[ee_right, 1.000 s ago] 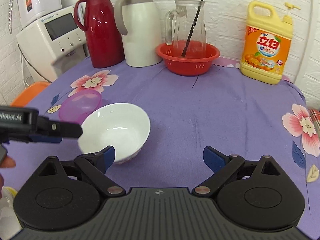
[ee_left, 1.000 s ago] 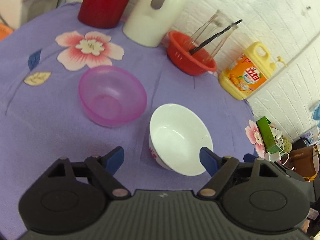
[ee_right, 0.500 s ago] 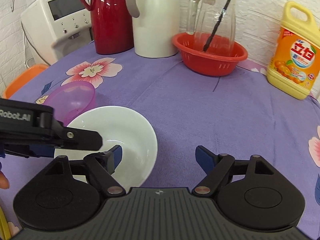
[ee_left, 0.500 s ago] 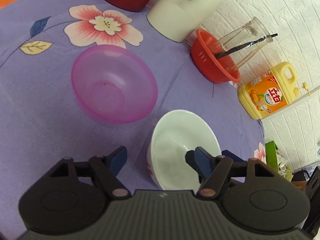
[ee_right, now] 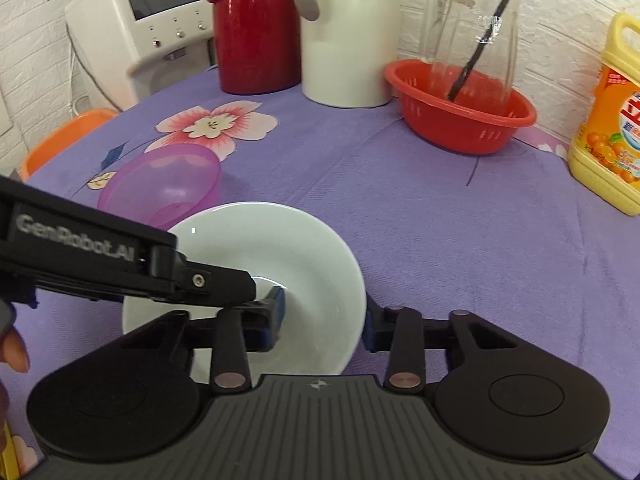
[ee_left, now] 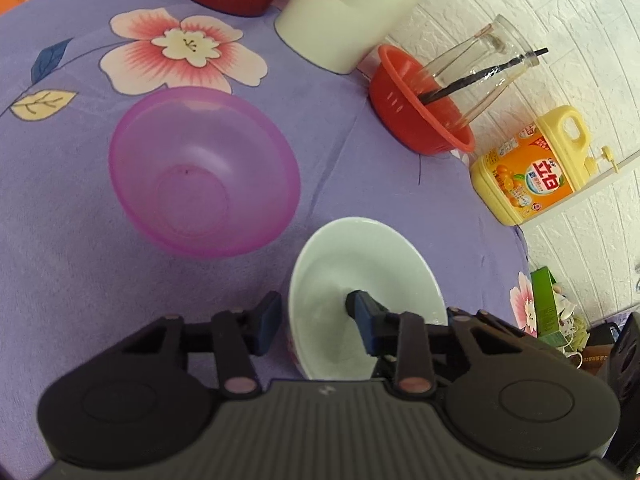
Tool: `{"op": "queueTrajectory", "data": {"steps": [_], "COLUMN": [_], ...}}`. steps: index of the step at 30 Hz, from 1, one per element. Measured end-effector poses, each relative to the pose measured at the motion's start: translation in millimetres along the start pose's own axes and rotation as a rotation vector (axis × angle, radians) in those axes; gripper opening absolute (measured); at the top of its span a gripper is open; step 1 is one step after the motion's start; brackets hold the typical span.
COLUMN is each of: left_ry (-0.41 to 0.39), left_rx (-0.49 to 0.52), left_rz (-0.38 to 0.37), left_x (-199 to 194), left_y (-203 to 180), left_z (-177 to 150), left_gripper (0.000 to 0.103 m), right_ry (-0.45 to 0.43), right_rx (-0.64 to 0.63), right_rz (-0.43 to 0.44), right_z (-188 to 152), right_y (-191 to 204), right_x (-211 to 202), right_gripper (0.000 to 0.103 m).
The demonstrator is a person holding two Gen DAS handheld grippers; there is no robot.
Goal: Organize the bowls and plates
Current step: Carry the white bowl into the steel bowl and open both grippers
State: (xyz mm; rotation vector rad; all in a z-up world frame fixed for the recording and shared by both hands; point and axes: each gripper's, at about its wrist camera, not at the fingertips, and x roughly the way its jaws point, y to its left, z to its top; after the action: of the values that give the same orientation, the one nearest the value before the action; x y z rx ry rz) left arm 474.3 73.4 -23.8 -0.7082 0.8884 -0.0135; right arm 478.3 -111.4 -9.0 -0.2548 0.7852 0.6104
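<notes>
White bowl (ee_left: 362, 276) stands on the purple flowered tablecloth (ee_left: 60, 272), near the front edge of the tabletop. The left gripper (ee_left: 316, 322) straddles its left wall, one finger outside and one finger inside; the gap is narrow, but I cannot tell if the pads already press the wall. The right gripper (ee_right: 324, 320) straddles the right wall of the same bowl (ee_right: 280, 264) in the same way, and its grip also cannot be judged. A pink bowl (ee_left: 204, 176) sits just beside the white one, toward the left edge. The red basket (ee_right: 460, 116) holds a glass jug (ee_right: 472, 36) at the back edge.
</notes>
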Motion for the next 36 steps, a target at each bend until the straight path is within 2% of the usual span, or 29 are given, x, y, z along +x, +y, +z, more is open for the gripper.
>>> {"op": "queueTrajectory", "data": {"steps": [7,11,19,26,36], "left_ry": [0.011,0.023,0.045,0.045,0.080], "left_rx": [0.054,0.057,0.070,0.118,0.188], "left_rz": [0.026,0.005,-0.045,-0.107,-0.171], "left_x": [-4,-14,-42,-76,-119], "left_y": [-8,-6,-15,-34,-42], "left_z": [-5,-14,-40,-71,-137], "left_gripper": [0.029,0.029,0.029,0.029,0.029], "right_ry": [0.007,0.014,-0.005,-0.037,-0.053], "right_rx": [0.012,0.036,0.009,0.015,0.041], "right_rz": [0.007,0.013,-0.034,-0.094,-0.162], "right_z": [-4,-11,-26,-45,-98], "right_y": [3,7,26,39,67], "right_x": [-4,-15,-57,-101,-162], "right_gripper": [0.066,0.066,0.068,0.075,0.075]}}
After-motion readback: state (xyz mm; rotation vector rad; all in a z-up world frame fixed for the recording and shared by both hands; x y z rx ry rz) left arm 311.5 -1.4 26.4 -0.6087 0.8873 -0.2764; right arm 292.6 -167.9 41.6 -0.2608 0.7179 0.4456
